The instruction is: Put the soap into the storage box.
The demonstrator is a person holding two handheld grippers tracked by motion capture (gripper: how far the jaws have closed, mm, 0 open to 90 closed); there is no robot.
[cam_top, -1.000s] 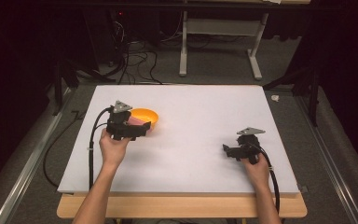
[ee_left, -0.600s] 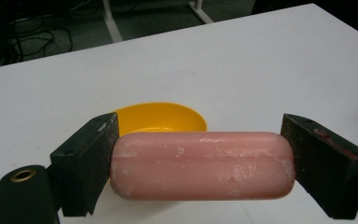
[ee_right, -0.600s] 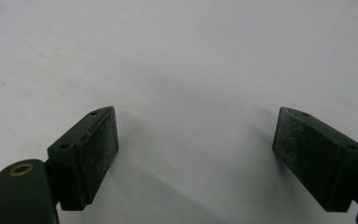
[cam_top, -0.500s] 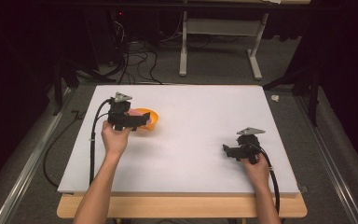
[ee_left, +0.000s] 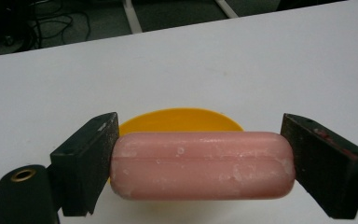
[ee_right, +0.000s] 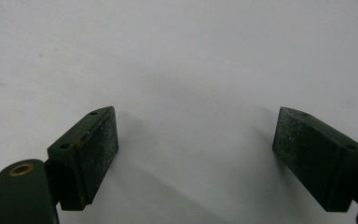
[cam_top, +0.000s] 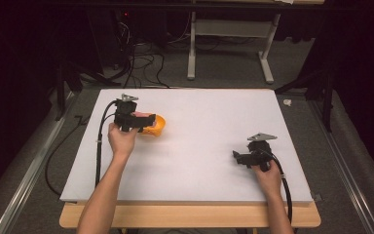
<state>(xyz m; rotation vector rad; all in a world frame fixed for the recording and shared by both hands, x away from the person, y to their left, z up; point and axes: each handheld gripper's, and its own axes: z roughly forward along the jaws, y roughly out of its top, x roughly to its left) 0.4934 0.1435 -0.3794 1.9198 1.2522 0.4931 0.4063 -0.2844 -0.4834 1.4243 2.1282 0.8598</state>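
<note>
While the pink soap bar [ee_left: 200, 164] is clamped end to end across the left gripper [cam_top: 143, 122], its long axis is seen crosswise, directly above the orange bowl [ee_left: 182, 120]. The right gripper [cam_top: 241, 158] rests wide open, well apart.

dark room, grey floor [cam_top: 224, 73], cables [cam_top: 141, 63], perhaps desk frame [cam_top: 229, 44] behind.

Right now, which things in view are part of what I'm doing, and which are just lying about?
In the job:
- pink soap bar, clamped end to end in the left tool
- orange bowl, just behind and below the bar
- white table

Just about:
- right tool, open and empty, low over bare table
- cables and a metal stand on the floor beyond
</note>
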